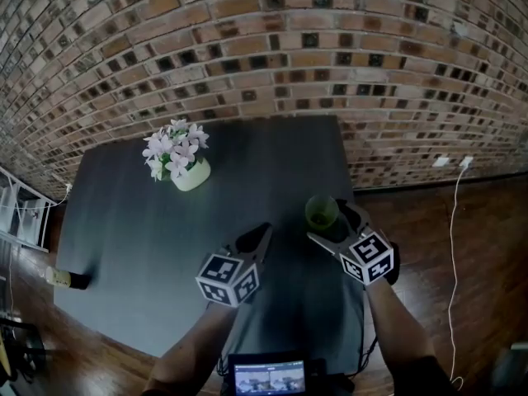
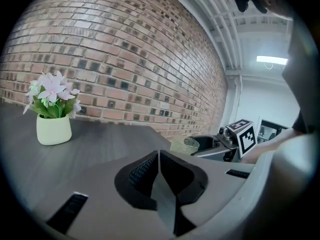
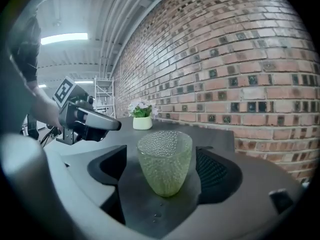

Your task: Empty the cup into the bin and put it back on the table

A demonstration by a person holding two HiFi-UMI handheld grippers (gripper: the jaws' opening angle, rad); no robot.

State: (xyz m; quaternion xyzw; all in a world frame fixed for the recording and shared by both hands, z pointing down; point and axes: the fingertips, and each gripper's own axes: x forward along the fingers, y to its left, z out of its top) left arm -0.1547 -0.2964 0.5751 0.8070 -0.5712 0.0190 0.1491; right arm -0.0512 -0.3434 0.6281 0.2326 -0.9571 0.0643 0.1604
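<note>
Against brick wall [image 1: 247, 40], dark table [image 1: 124, 221]: flowerpot [image 1: 192, 176], cup [image 1: 321, 212] inside right gripper [image 1: 326, 221] released jaws; left gripper [image 1: 264, 231] jaws clenched.

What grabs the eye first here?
A bumpy green cup stands near the right edge of the dark table, between the open fingers of the right gripper, with a gap on each side. Next comes the pale pot of flowers at the table's far left, with the brick wall behind it. The left gripper is shut and empty, to the left of the cup.
</note>
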